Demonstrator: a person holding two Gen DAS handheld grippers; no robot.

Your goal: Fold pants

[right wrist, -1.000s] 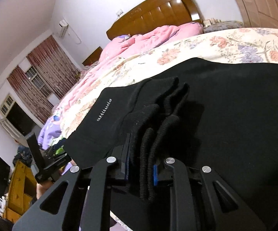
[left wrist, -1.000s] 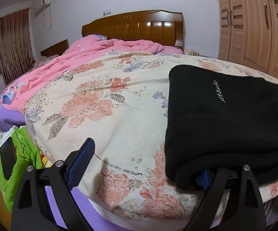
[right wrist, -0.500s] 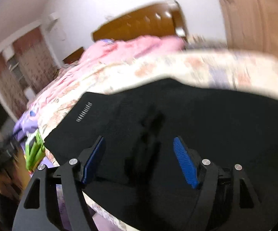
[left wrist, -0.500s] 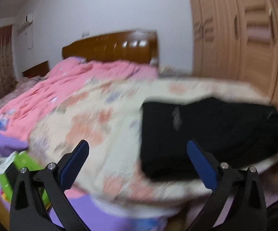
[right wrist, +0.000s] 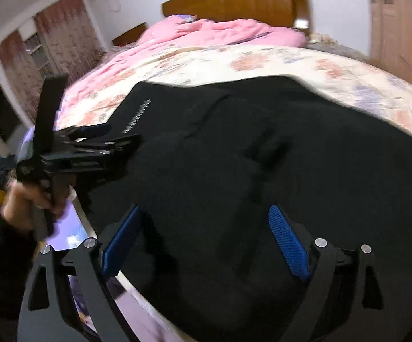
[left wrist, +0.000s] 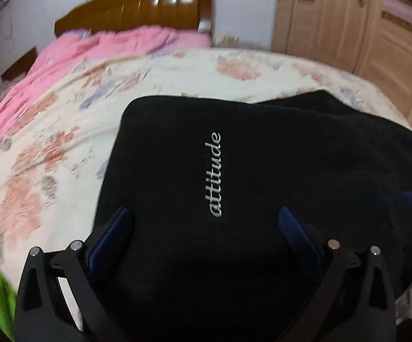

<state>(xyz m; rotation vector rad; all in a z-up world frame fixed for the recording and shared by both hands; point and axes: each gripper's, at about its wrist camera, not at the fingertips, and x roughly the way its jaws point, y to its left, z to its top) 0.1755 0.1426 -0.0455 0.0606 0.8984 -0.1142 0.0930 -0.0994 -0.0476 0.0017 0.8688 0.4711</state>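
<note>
The black pants (left wrist: 263,185) lie folded in a flat block on the floral bedspread (left wrist: 63,131), with white "attitude" lettering (left wrist: 214,175) on top. My left gripper (left wrist: 204,219) is open, its blue pads over the near part of the pants. My right gripper (right wrist: 203,222) is open too, over the pants (right wrist: 263,156) near the bed's front edge, holding nothing. The left gripper (right wrist: 92,139) also shows in the right wrist view, at the pants' left edge.
A pink quilt (left wrist: 63,57) is bunched toward the wooden headboard (left wrist: 137,8). Wooden wardrobe doors (left wrist: 362,28) stand at the right. Curtained windows (right wrist: 35,51) are at the left. Purple sheet (right wrist: 63,233) hangs at the bed's front edge.
My right gripper let go of the bunched pants fabric and opened. My left gripper, open throughout, moved right from the bed's edge to over the pants.
</note>
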